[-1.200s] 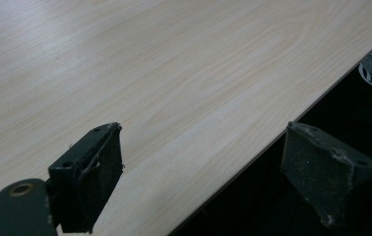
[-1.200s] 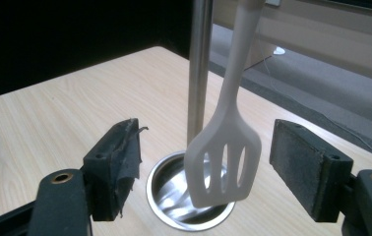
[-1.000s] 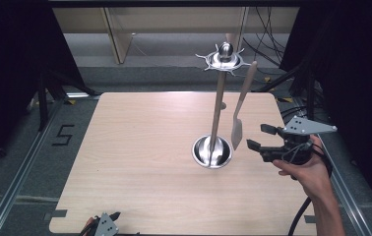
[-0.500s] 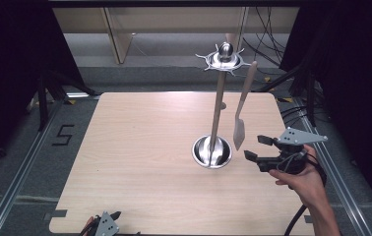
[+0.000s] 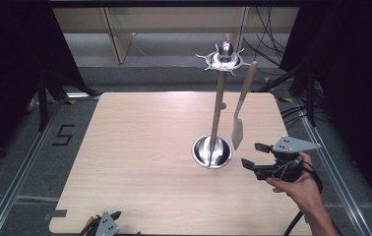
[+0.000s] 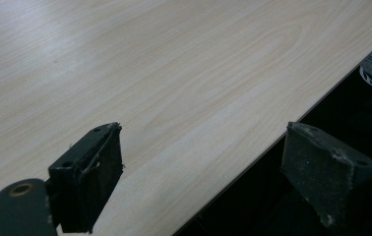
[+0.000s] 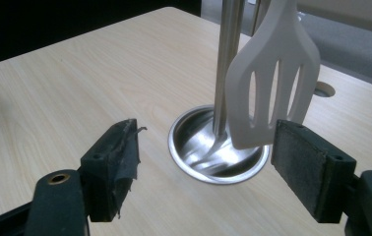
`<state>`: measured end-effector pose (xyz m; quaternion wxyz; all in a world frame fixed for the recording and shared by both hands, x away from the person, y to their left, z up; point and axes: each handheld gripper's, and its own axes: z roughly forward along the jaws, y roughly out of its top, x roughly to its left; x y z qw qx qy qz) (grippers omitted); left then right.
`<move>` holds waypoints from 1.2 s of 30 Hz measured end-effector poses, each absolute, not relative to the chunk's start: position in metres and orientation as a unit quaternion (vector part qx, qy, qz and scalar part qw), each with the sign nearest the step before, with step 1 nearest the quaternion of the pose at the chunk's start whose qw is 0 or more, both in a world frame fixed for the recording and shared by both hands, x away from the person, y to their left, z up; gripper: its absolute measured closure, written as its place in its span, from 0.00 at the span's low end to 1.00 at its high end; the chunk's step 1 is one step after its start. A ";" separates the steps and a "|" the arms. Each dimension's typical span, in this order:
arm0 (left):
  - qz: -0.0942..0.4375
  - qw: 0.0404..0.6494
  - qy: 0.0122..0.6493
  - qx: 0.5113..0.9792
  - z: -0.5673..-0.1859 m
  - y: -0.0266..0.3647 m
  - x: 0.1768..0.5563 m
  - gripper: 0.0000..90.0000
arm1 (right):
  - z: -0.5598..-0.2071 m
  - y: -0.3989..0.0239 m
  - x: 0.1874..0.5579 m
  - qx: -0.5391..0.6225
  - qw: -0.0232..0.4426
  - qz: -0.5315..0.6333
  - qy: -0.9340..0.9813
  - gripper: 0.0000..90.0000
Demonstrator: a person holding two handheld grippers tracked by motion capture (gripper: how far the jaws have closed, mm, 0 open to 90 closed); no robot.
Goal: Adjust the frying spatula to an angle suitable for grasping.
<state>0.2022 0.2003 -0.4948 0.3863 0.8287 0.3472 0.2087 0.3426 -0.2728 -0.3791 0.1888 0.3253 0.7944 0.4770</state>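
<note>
- The slotted spatula (image 5: 238,129) hangs from the top ring of the utensil stand (image 5: 218,110), its blade just above the stand's round steel base on the surface (image 5: 139,147).
- It looks light, stiff plastic and free to swing; I would grip the blade's flat faces or the lower handle.
- The right tool (image 5: 255,155) is wide open, empty, blade near its far jaw.
- The left tool (image 6: 201,179) is wide open, empty, at the surface's near edge.

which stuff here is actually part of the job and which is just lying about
In play:
- spatula hanging from the rack
- utensil rack
- right gripper, open beside the spatula

Just about:
- left gripper, open at the table edge
- floor cables
</note>
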 end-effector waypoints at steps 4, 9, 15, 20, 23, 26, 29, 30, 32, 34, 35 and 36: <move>0.216 0.382 0.337 0.833 -0.495 0.202 0.204 0.16 | -0.384 -0.274 0.339 0.335 0.165 0.472 0.799 0.30; 0.219 0.376 0.331 0.837 -0.495 0.203 0.205 0.16 | -0.393 -0.276 0.339 0.348 0.174 0.463 0.797 0.30; 0.212 0.380 0.327 0.839 -0.494 0.202 0.204 0.16 | -0.403 -0.279 0.337 0.351 0.167 0.453 0.802 0.29; 0.213 0.381 0.334 0.835 -0.494 0.201 0.202 0.16 | -0.406 -0.277 0.333 0.358 0.152 0.454 0.801 0.29; 0.217 0.381 0.329 0.836 -0.494 0.201 0.203 0.16 | -0.407 -0.278 0.333 0.349 0.159 0.452 0.805 0.28; 0.211 0.387 0.334 0.833 -0.493 0.199 0.202 0.16 | -0.409 -0.278 0.332 0.349 0.161 0.452 0.805 0.28; 0.212 0.382 0.331 0.836 -0.494 0.199 0.202 0.16 | -0.410 -0.280 0.332 0.352 0.160 0.451 0.804 0.28; 0.213 0.382 0.330 0.836 -0.494 0.199 0.203 0.16 | -0.411 -0.280 0.330 0.363 0.151 0.448 0.803 0.28; 0.200 0.391 0.357 0.824 -0.495 0.197 0.201 0.16 | -0.414 -0.282 0.330 0.363 0.155 0.445 0.804 0.28; 0.200 0.401 0.356 0.820 -0.495 0.195 0.203 0.16 | -0.414 -0.283 0.329 0.370 0.150 0.444 0.802 0.28; 0.207 0.388 0.336 0.833 -0.494 0.198 0.206 0.16 | -0.417 -0.287 0.328 0.372 0.154 0.445 0.800 0.28; 0.202 0.384 0.342 0.833 -0.494 0.197 0.207 0.16 | -0.417 -0.287 0.328 0.372 0.154 0.445 0.800 0.28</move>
